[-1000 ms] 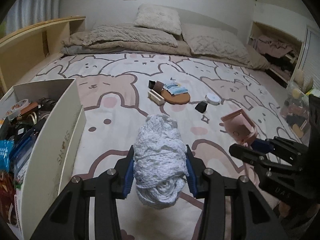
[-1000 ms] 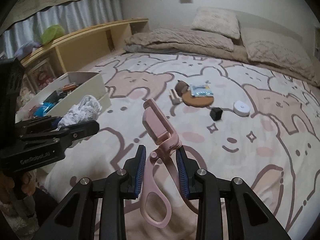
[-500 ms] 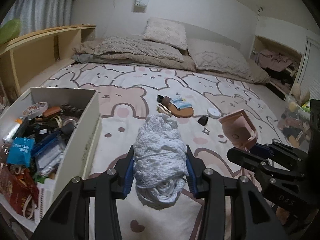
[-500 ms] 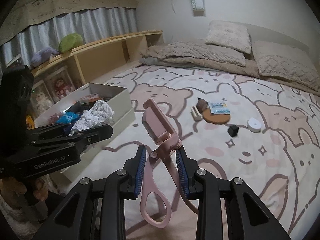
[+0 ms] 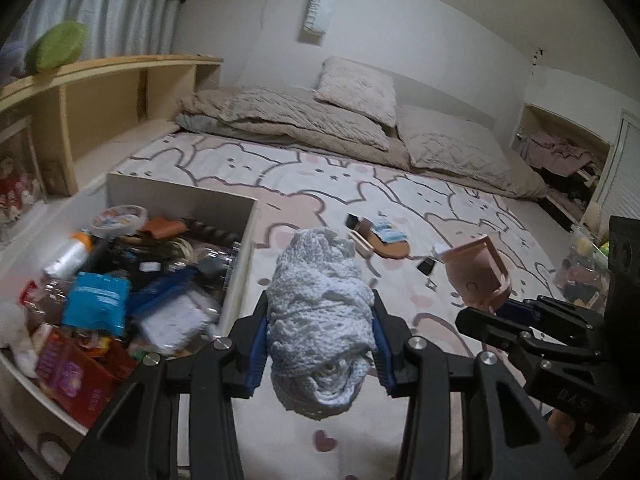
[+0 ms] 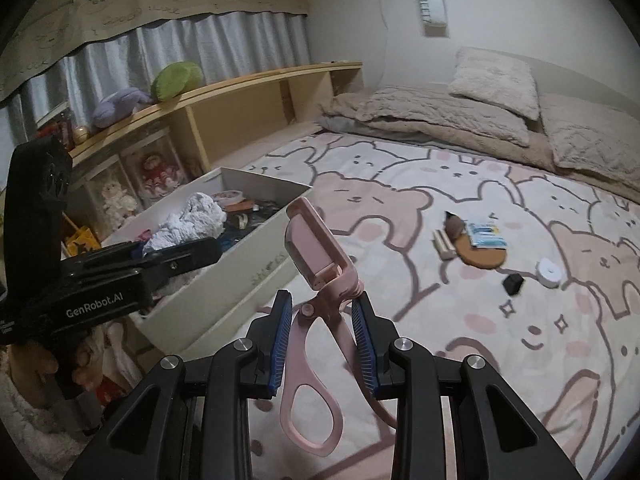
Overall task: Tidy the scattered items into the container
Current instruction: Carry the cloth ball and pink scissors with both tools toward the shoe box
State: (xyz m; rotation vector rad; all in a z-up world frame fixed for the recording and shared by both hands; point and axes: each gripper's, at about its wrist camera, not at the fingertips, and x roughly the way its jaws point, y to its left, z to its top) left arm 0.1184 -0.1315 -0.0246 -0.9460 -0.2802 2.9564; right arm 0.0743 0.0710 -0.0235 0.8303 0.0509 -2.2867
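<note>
My left gripper (image 5: 320, 320) is shut on a rolled white knitted cloth (image 5: 320, 292), held above the bedspread just right of the open white box (image 5: 240, 268). The box is full of mixed items. My right gripper (image 6: 322, 320) is shut on a pink eyelash curler (image 6: 316, 248), its head pointing up and away. From the right wrist view, the left gripper (image 6: 192, 250) with the cloth (image 6: 188, 224) hangs over the box's near end (image 6: 224, 296). On the bedspread lie a brown round pad (image 6: 486, 258), a blue packet (image 6: 486, 236), a black cube (image 6: 513, 283) and a white disc (image 6: 550, 272).
A wooden shelf (image 6: 240, 92) with plush toys runs along the left behind the box. Pillows and a folded blanket (image 5: 320, 120) lie at the head of the bed. A small wooden block (image 6: 443, 245) lies beside the brown pad. A hand (image 6: 84, 364) grips the left tool.
Both grippers have risen and swung left toward the box, each keeping its item. The box's inside has come further into the left wrist view.
</note>
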